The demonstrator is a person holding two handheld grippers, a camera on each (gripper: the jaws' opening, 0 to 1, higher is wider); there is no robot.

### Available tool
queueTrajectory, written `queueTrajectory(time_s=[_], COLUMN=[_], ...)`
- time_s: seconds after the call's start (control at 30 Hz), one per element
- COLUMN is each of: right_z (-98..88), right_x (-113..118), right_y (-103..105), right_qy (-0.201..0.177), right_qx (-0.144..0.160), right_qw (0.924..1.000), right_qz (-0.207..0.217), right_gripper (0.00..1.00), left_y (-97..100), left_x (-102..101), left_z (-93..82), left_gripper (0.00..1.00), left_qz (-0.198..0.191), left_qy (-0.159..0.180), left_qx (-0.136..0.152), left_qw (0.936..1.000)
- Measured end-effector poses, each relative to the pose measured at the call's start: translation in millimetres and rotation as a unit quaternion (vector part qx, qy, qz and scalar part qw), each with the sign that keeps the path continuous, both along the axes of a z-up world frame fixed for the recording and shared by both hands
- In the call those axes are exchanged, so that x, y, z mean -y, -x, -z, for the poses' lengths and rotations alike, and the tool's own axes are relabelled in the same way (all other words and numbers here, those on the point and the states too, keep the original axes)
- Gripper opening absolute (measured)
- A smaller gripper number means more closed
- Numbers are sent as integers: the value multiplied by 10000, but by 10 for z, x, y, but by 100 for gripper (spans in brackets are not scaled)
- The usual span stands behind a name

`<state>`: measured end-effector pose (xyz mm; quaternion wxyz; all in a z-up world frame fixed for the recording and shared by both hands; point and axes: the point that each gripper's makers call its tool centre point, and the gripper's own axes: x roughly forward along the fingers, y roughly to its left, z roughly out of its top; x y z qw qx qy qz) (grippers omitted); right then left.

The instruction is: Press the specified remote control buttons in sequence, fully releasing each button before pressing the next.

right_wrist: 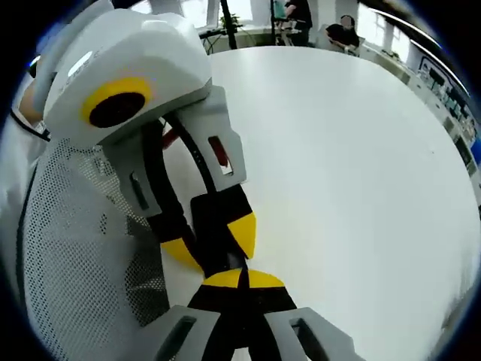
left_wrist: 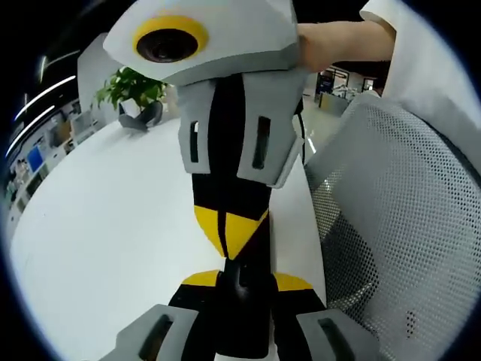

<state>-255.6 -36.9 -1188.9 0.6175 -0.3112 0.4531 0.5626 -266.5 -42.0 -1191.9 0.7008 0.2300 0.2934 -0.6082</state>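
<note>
A slim black remote (left_wrist: 242,297) sits clamped between my left gripper's (left_wrist: 248,282) yellow-tipped jaws at the bottom of the left gripper view. My right gripper (left_wrist: 225,229) comes down from above with its yellow tips shut together, their point meeting the remote's upper end. In the right gripper view, my right gripper (right_wrist: 242,280) is shut at the bottom, its tips against the dark remote (right_wrist: 213,226), which my left gripper (right_wrist: 210,241) holds from the upper left. The remote's buttons are hidden by the jaws.
A white round table (left_wrist: 113,218) lies below. A potted plant (left_wrist: 131,86) stands at its far side. A grey mesh chair back (left_wrist: 406,210) is close on the right. A person's arm (left_wrist: 346,41) reaches in at the top. People sit far off (right_wrist: 346,30).
</note>
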Motion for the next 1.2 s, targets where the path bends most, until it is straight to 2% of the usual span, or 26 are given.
queueTrajectory(time_s=[0.13, 0.27, 0.33, 0.4, 0.53, 0.57, 0.7, 0.93, 0.97, 1.13, 1.2], right_z=[-2, -41, -91, -123, -81, -83, -75, -57, -52, -63, -75], right_x=[13, 27, -35, -70, -63, -67, -66, -82, -83, -72, -70], right_y=[-8, 7, 83, 156, 136, 155, 152, 159, 159, 151, 162], right_qy=[55, -351, -677, -845, -717, -692, -595, -322, -312, -457, -633], right_qx=[64, 1, -71, -72, 294, 227, 437, 980, 1010, 861, 692], right_qw=[10000, 9991, 9972, 9961, 9970, 9973, 9970, 9906, 9890, 9909, 9927], right_qz=[31, 234, 313, 236, -9, 31, -211, -894, -1032, -932, -756], right_gripper=[0, 0, 0, 0, 0, 0, 0, 0, 0, 0, 0], left_y=[2, 5, 3, 2, 1, 0, -5, -9, -9, 0, 2], left_x=[-1, 1, 3, 4, 5, 6, 5, -1, -2, -3, -3], left_z=[-4, -5, -4, -3, -1, -1, 3, 0, 0, -3, -2], left_gripper=[24, 24, 24, 24, 24, 24, 24, 24, 24, 24, 24], left_qz=[-16, -25, -34, -40, -40, -37, -44, -37, -31, -4, 5], left_qy=[27, 25, 32, 41, 44, 46, 62, 90, 82, 65, 62], left_qx=[-11, -9, -6, -14, -18, -19, -37, -111, -118, -123, -125], left_qw=[10000, 10000, 10000, 10000, 10000, 10000, 10000, 9999, 9999, 9999, 9999])
